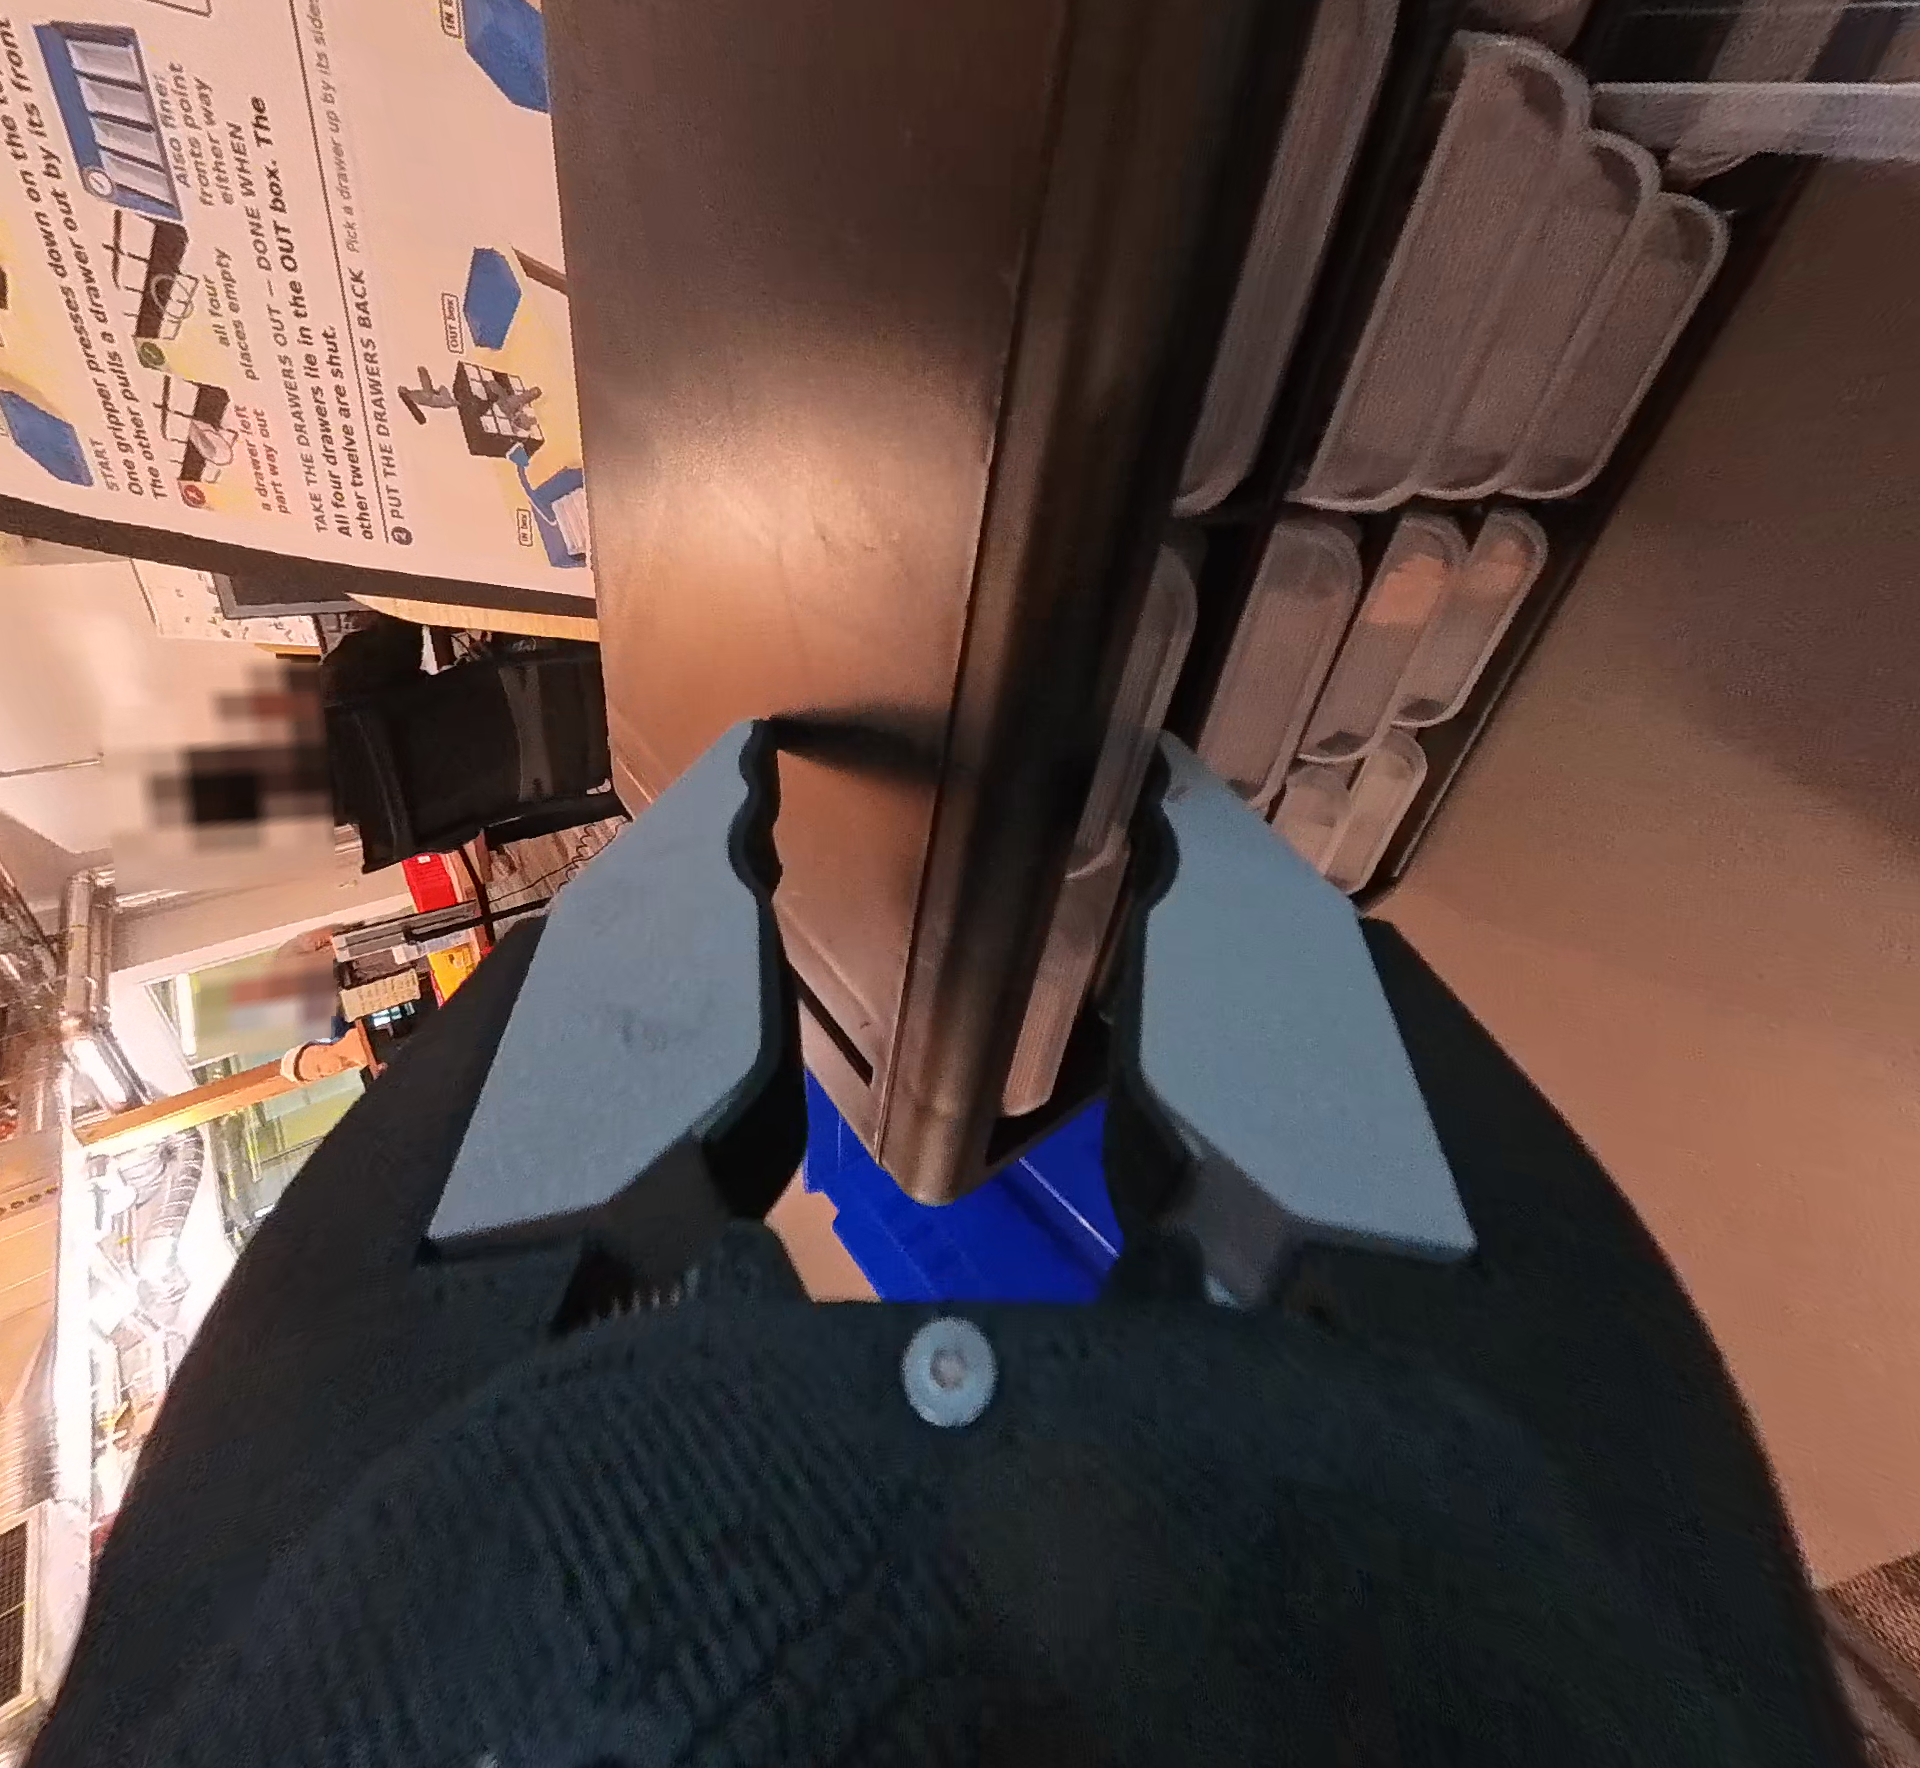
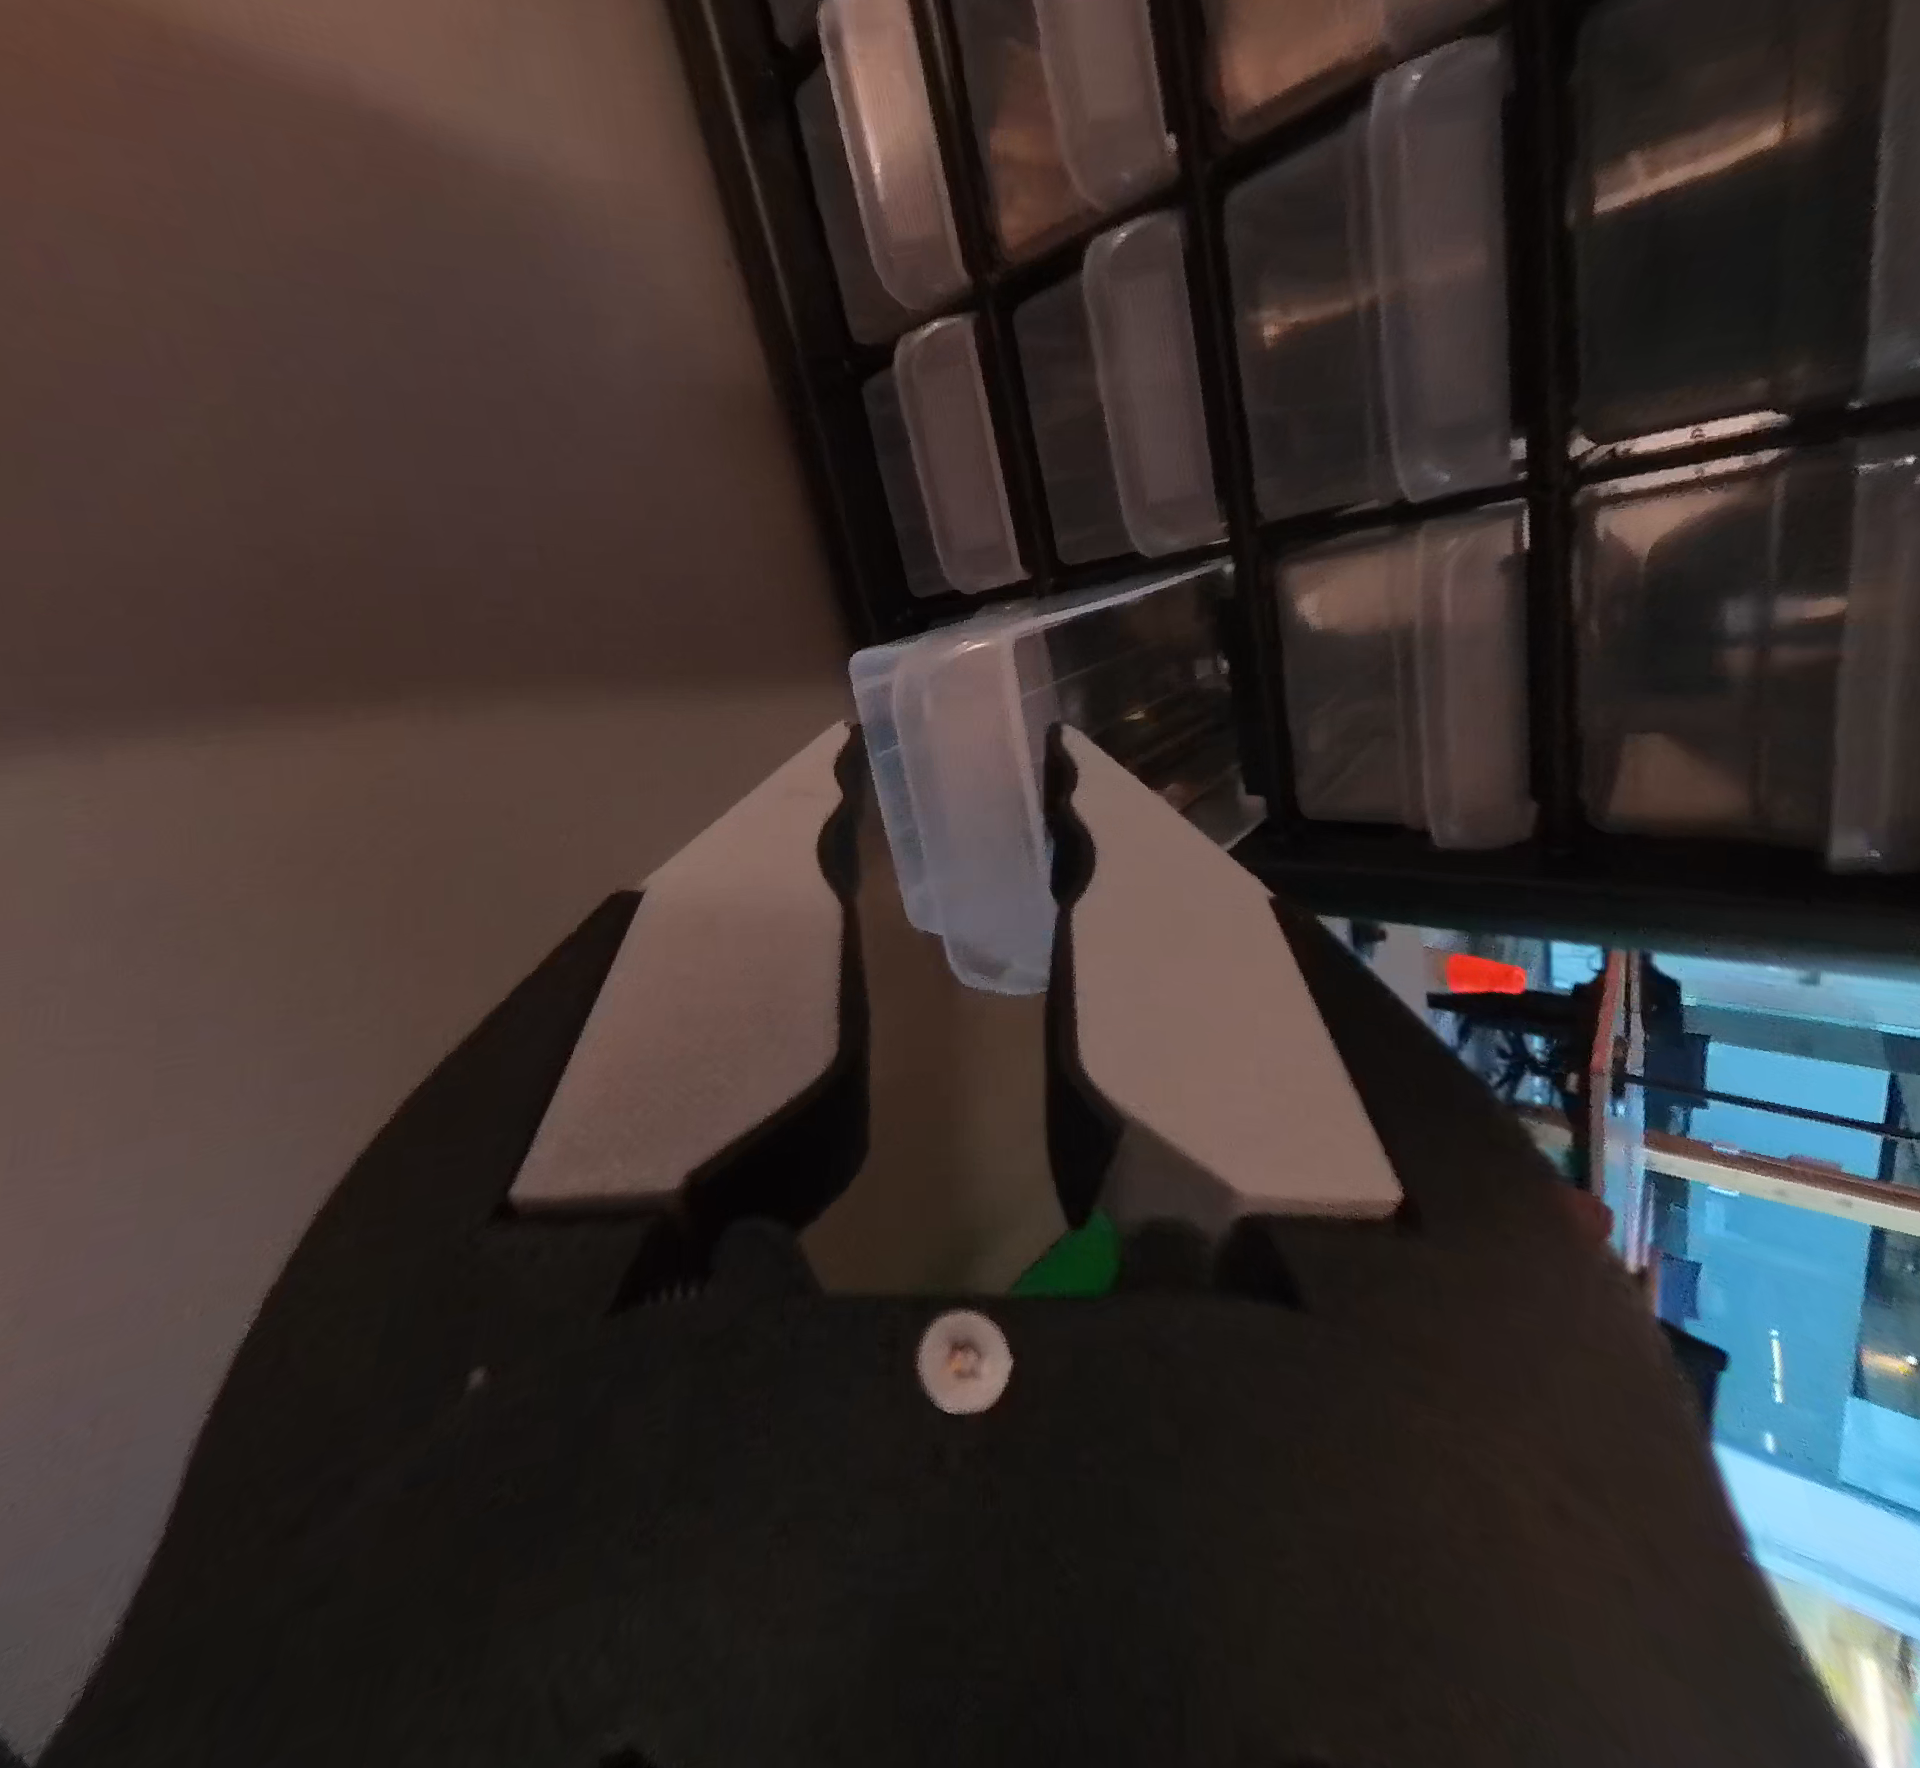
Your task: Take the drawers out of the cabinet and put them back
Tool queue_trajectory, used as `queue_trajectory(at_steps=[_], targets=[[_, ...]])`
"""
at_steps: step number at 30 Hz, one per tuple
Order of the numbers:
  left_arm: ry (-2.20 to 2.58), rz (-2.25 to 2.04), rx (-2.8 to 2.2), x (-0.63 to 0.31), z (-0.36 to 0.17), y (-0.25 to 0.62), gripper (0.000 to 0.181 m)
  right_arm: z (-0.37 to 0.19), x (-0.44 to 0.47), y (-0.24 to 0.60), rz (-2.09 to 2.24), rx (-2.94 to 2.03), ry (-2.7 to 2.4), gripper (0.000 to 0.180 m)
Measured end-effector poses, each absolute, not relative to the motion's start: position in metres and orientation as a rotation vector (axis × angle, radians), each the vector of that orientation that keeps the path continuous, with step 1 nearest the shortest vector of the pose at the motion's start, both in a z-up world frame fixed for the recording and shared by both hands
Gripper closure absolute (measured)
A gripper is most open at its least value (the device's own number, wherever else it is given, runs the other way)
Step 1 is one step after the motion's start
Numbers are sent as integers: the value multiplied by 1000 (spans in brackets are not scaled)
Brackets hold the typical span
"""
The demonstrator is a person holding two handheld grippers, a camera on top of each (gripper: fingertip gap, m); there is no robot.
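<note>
The left wrist view sits very close to the cabinet (image 1: 831, 368), looking along its dark top edge. The right wrist view faces its drawer fronts (image 2: 1382, 295) up close. Both show the drawers.

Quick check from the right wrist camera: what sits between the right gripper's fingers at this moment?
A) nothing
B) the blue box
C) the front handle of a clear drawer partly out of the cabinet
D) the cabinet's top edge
C: in the right wrist view the right gripper has its fingers on either side of the clear drawer front handle, and that drawer juts out of the black cabinet.
</note>
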State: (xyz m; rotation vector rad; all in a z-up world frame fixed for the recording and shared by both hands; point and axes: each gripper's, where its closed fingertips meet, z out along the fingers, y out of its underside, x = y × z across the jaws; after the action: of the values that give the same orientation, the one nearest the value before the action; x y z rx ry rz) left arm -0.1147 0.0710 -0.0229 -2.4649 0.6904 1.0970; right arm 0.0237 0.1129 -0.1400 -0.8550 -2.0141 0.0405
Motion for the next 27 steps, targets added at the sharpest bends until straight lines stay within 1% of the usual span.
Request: queue_trajectory(at_steps=[27], targets=[[676,1095,-2462,-115,-23,71,113,-141,24,115,-9,-840,-2008,145]])
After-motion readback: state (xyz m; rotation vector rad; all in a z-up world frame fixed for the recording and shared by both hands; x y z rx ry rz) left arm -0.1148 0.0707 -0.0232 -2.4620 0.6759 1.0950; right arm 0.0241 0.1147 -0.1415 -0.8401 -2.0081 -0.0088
